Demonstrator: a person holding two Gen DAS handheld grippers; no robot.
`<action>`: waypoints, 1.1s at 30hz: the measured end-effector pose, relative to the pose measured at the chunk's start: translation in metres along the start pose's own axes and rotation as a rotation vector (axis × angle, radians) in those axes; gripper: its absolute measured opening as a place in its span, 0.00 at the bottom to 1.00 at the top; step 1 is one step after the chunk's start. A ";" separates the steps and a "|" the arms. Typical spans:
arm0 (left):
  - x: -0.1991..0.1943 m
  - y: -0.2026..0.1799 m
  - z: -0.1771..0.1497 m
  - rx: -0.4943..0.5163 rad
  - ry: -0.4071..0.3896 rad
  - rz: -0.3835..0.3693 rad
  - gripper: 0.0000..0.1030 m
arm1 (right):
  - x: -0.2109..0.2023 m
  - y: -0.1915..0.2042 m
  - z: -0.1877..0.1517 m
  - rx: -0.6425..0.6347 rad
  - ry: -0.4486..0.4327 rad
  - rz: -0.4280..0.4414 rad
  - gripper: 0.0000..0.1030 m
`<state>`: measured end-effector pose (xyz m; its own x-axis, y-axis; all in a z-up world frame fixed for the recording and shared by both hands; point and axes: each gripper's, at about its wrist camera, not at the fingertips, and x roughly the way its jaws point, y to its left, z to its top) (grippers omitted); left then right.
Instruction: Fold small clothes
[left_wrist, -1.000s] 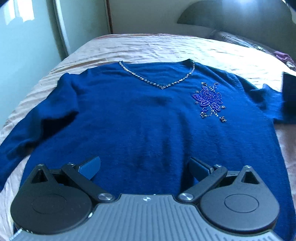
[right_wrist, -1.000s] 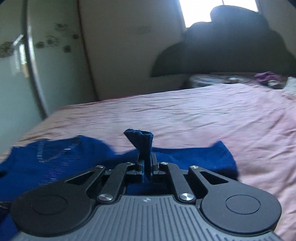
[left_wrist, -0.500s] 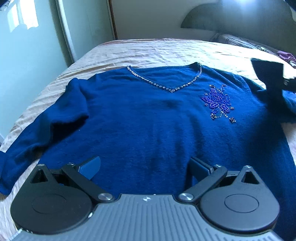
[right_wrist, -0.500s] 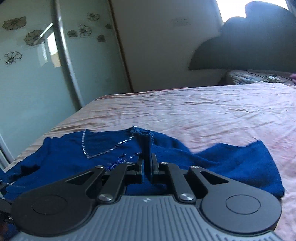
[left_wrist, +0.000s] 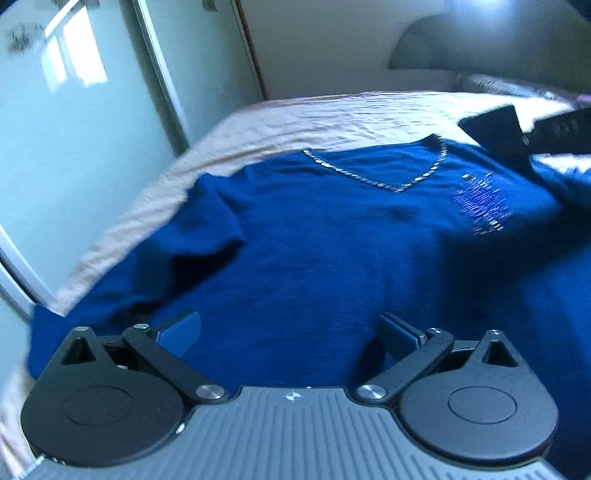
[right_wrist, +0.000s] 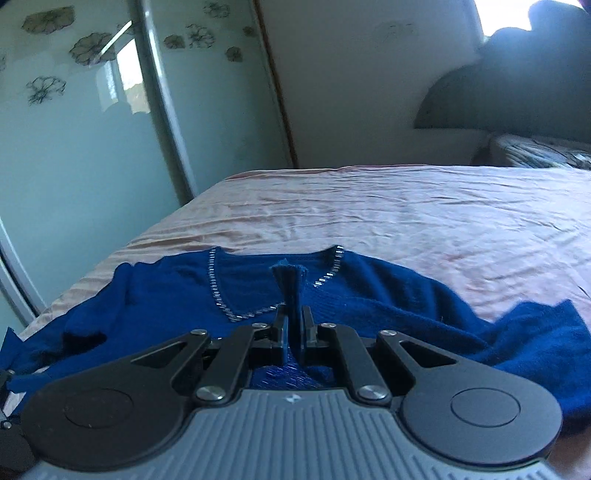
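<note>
1. Nearest in the left wrist view, the left gripper (left_wrist: 291, 328) hangs over the lower body of the sweater (left_wrist: 332, 266), jaws spread wide and nothing between them.
2. In the right wrist view, the right gripper (right_wrist: 294, 325) is clenched tight on a pinch of blue knit, and by the look of it that is the cuff (right_wrist: 290, 275) of the right sleeve (right_wrist: 517, 332), standing up in a little tuft above the fingertips.
3. The sweater lies face up and flat on the bed (right_wrist: 424, 214). Its beaded V-neckline (left_wrist: 384, 177) points this way, and a beaded patch (left_wrist: 480, 206) sits on the chest.
4. The step in hand, I'd say, is the first sleeve fold: the right sleeve carried in across the chest. The cuff hangs just in front of the neckline, so the fold looks partway over.
5. Next move needs care. The cuff should come down flat on the body before the jaws let go, or the sleeve will bunch. The beads could snag the knit.
6. The left sleeve (left_wrist: 140, 280) lies spread out and untouched, with the free gripper well placed for it.
7. Farther off are the bare pink sheet, then the mirrored wardrobe door (right_wrist: 92, 129) and the dark headboard (right_wrist: 517, 96).
</note>
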<state>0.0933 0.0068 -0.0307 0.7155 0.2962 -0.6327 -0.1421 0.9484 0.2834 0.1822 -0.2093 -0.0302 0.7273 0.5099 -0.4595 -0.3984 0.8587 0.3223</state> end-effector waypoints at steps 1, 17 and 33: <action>0.000 0.001 -0.001 0.009 0.000 0.010 1.00 | 0.004 0.007 0.001 -0.016 -0.001 0.002 0.06; 0.005 0.044 -0.013 -0.085 0.050 -0.073 1.00 | 0.064 0.115 0.024 -0.111 0.017 0.178 0.06; 0.002 0.086 -0.023 -0.203 0.083 -0.066 0.99 | 0.116 0.167 0.025 -0.141 0.062 0.228 0.06</action>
<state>0.0664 0.0915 -0.0240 0.6699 0.2330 -0.7049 -0.2377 0.9668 0.0937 0.2139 -0.0080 -0.0090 0.5761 0.6894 -0.4390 -0.6248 0.7178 0.3072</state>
